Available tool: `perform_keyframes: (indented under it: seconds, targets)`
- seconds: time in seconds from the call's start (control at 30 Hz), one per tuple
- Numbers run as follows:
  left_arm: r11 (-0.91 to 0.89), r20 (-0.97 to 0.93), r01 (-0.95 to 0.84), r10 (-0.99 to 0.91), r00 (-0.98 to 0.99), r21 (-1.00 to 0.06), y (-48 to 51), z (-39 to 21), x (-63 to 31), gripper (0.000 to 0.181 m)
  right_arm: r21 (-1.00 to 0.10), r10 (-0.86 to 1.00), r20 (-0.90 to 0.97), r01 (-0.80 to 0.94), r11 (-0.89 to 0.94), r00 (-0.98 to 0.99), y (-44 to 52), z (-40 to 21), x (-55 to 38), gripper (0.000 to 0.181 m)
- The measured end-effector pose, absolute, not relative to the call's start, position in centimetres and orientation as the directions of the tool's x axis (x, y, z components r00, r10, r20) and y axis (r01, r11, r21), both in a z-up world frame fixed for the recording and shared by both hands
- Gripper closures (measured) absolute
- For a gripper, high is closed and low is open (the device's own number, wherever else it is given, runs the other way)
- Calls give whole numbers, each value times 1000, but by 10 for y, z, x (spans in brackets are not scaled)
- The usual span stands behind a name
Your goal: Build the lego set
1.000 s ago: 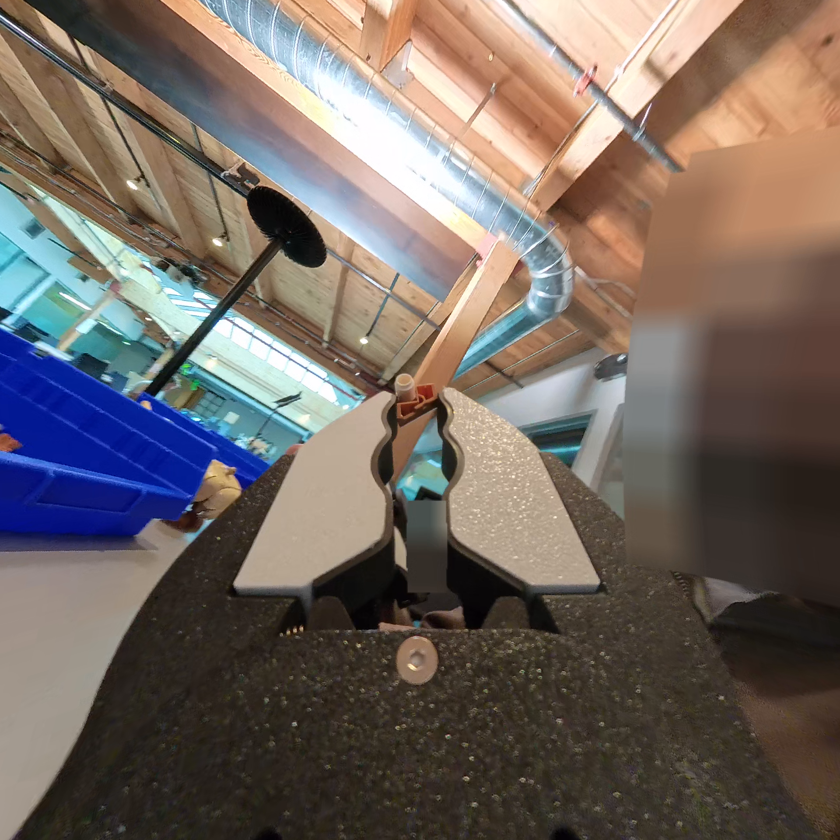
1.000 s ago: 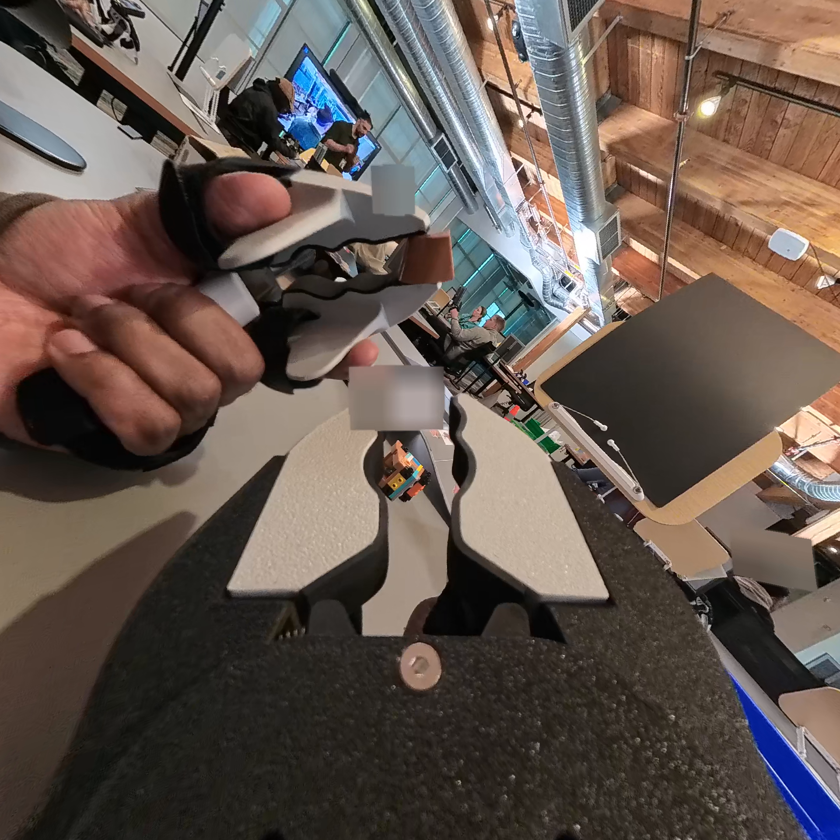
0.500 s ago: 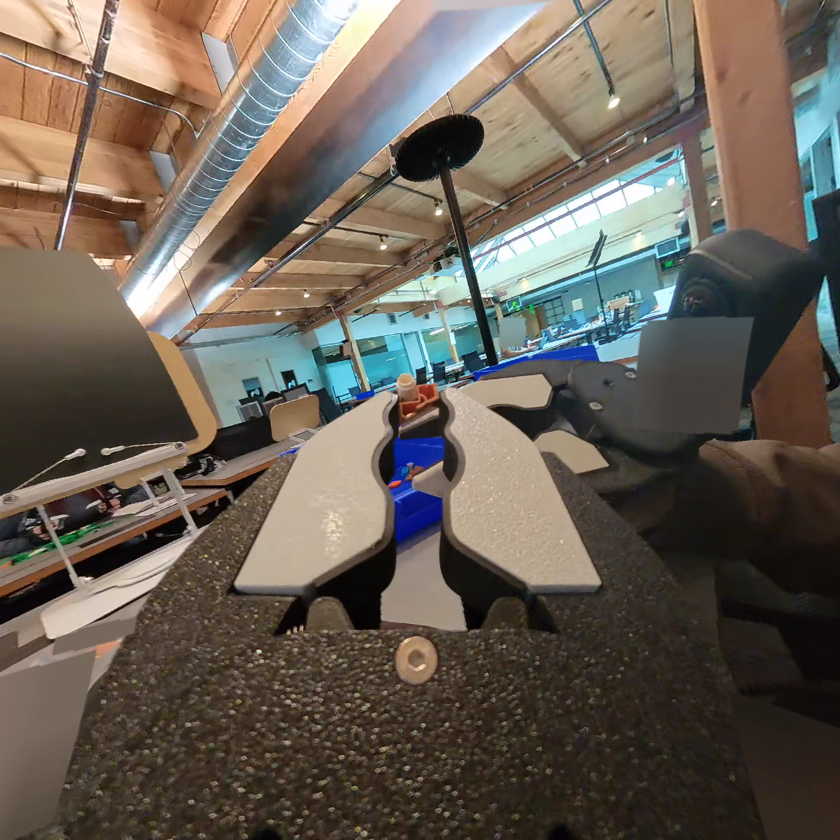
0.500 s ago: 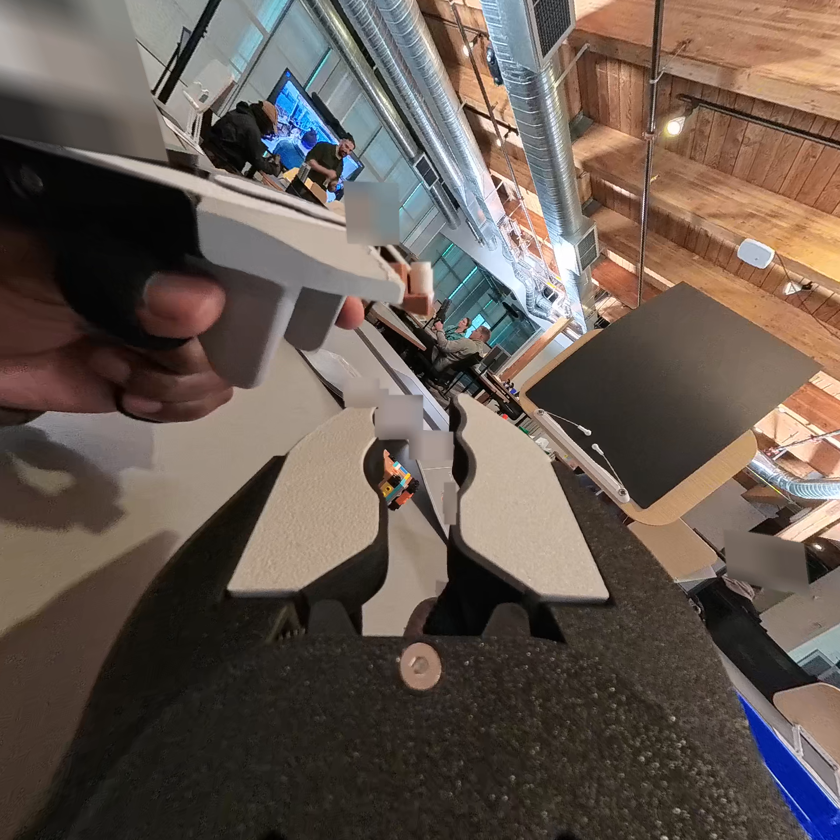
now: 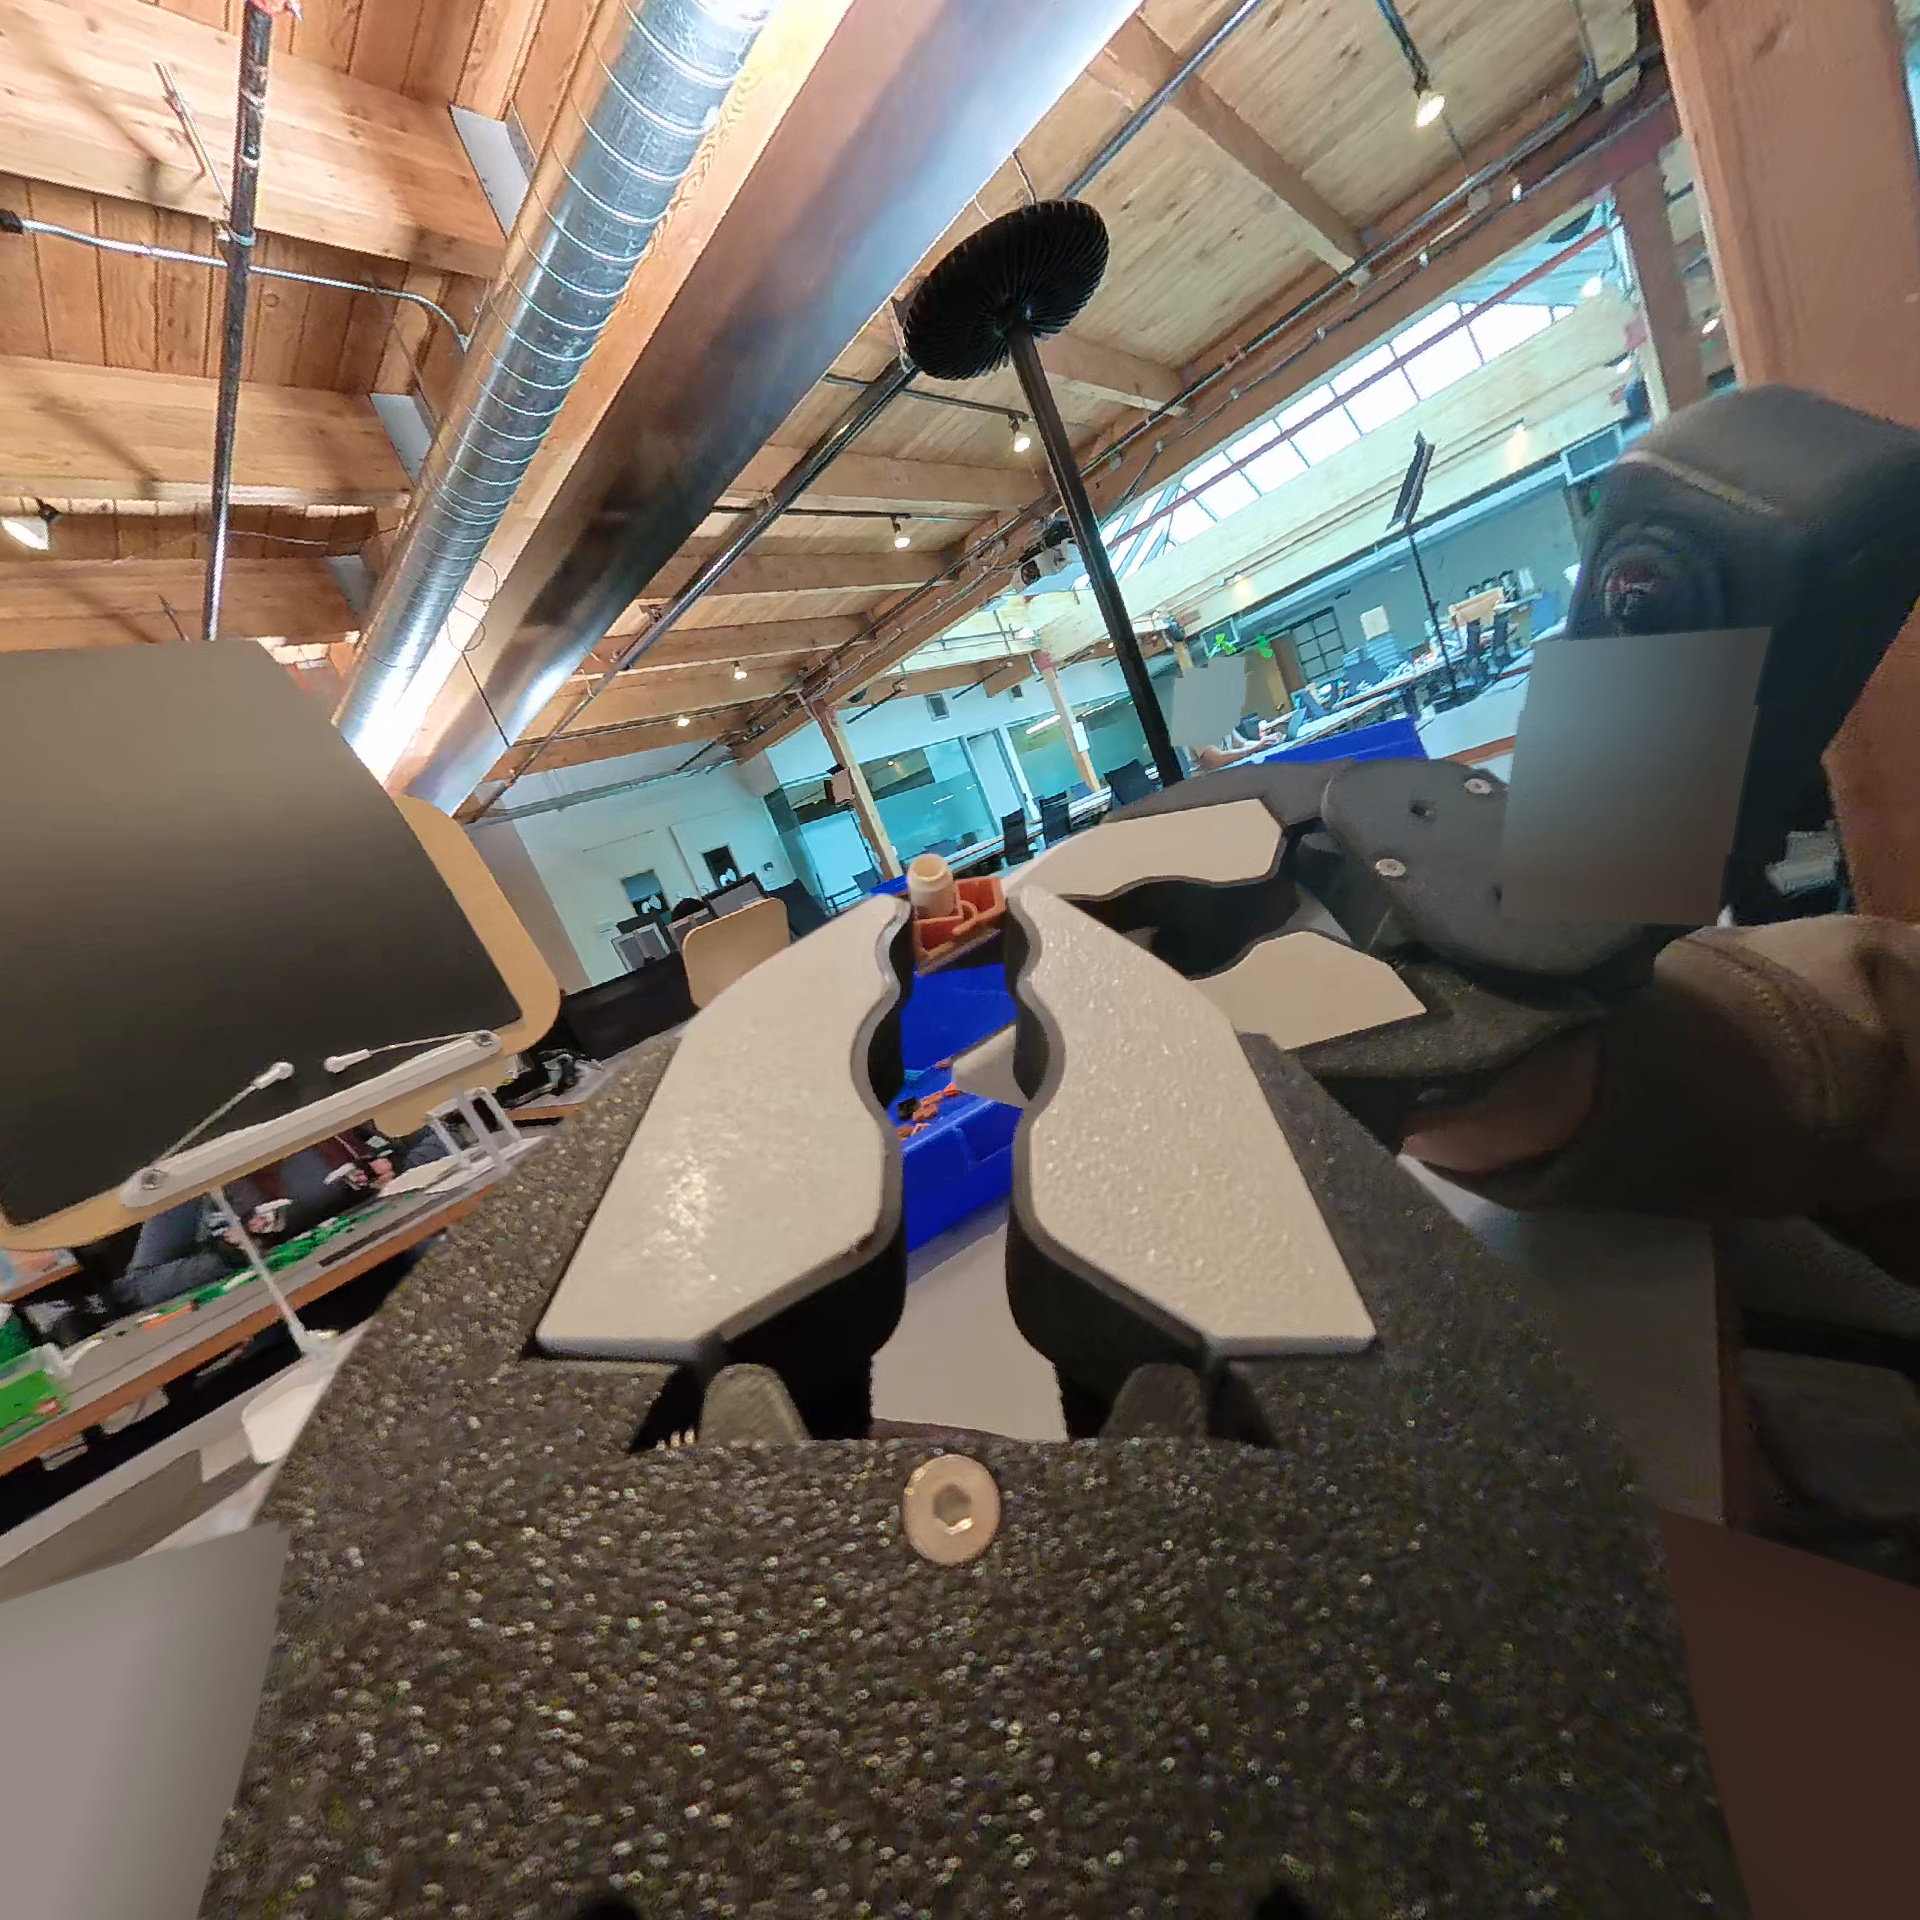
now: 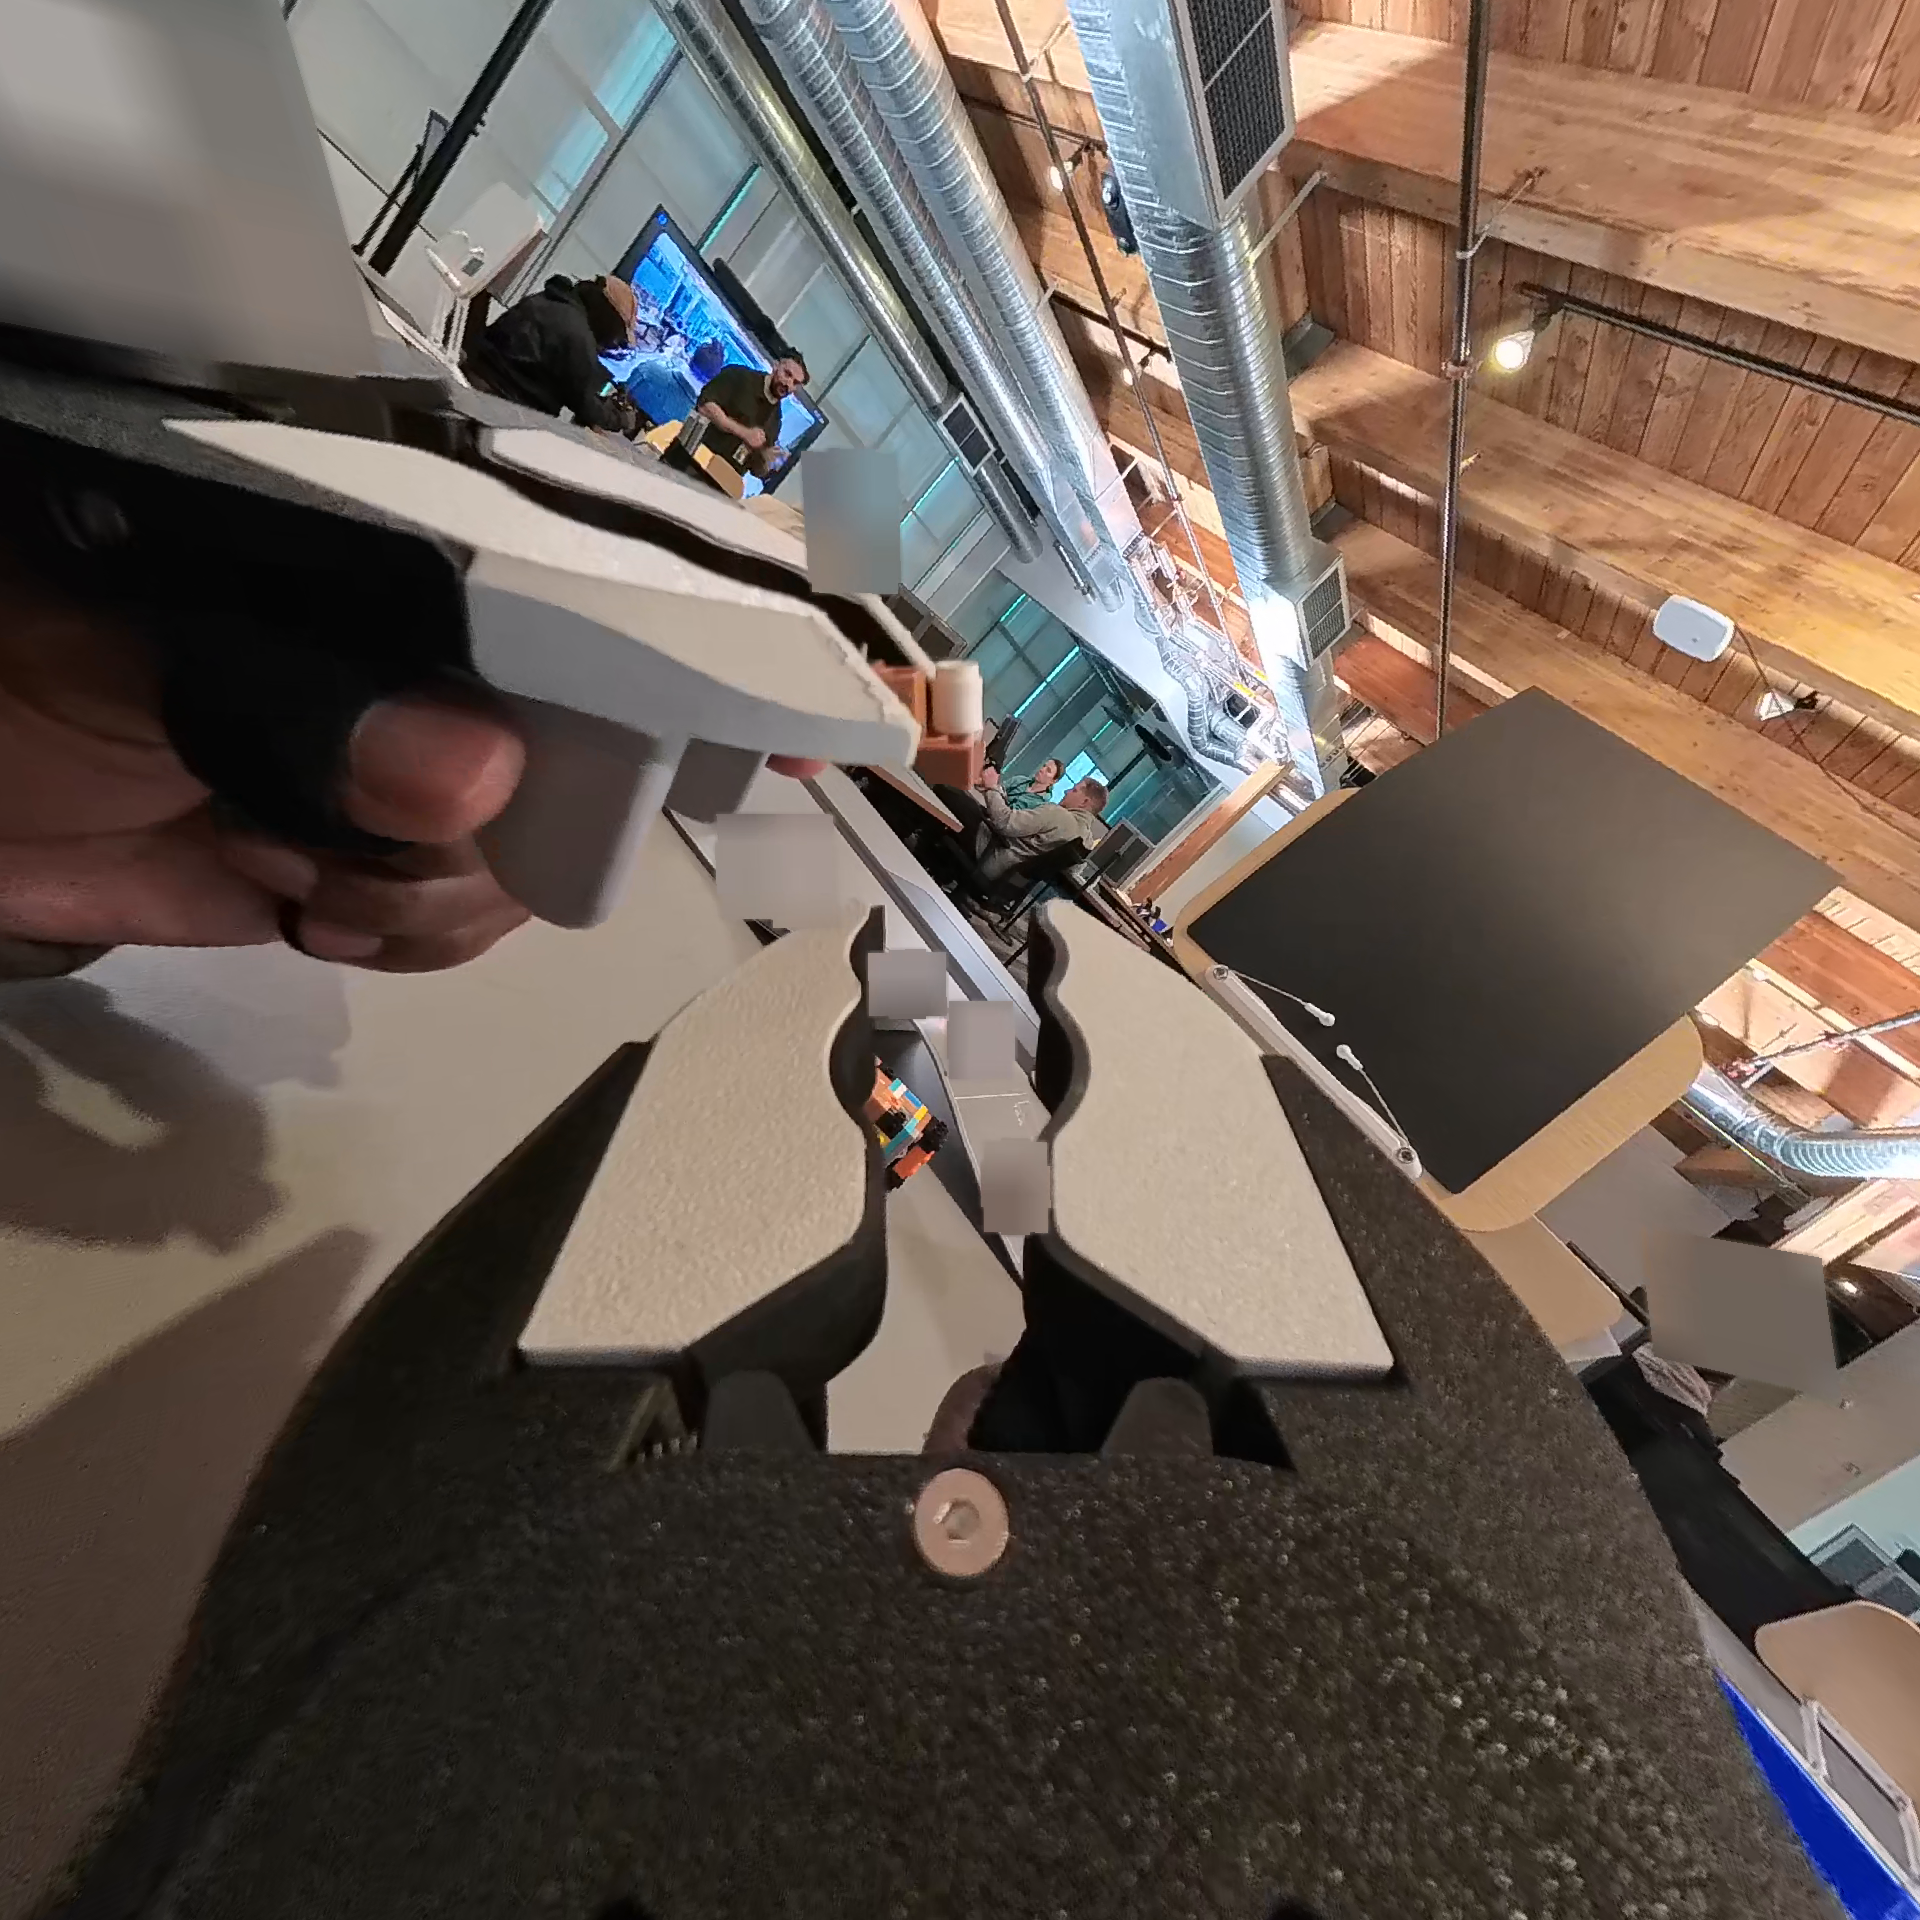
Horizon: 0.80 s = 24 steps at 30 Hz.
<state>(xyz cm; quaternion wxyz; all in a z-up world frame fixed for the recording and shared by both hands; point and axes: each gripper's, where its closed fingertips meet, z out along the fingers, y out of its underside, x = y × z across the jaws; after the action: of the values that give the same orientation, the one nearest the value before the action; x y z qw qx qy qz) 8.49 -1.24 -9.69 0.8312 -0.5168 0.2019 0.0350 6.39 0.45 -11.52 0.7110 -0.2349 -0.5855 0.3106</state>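
Observation:
My left gripper is shut on a small brown lego piece with a cream round stud on top, held up in the air. In the right wrist view the left gripper comes in from the upper left, held by a hand, with the brown piece at its tip. My right gripper is open and empty, just below and right of that piece. Its fingers show spread apart at right in the left wrist view. A small orange, black and blue lego model stands on the table beyond.
A blue parts bin with loose bricks sits on the pale table. A black board on a white stand stands at the table's side; it also shows in the right wrist view. People sit at far desks. My two grippers' fingertips are within a few centimetres of each other.
My left gripper has swung from pointing at the ceiling to facing the right gripper, still holding the brown piece. In the right wrist view it has moved closer to the open right fingers.

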Motion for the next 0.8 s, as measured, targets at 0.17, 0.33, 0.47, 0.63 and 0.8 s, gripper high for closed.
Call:
perform_keyframes:
  seconds: [0.17,0.33,0.47,0.63,0.8]
  targets:
    - [450,-450,-366,-93,888,-815,-11,-101,91,165,-695,714,689,-167,699,122,4,-116,64,156]
    - [446,-458,-372,-98,884,-814,-10,-103,92,165,-692,711,693,-168,702,120,3,-116,64,156]
    - [443,-454,-368,-103,885,-817,-10,-104,92,165,-690,709,695,-169,704,120,3,-116,64,156]
    - [438,-442,-351,-122,889,-827,-9,-105,92,165,-683,704,700,-174,709,122,1,-116,65,156]
    - [432,-403,-304,-159,901,-849,-9,-105,91,165,-679,700,703,-176,713,123,0,-116,65,156]
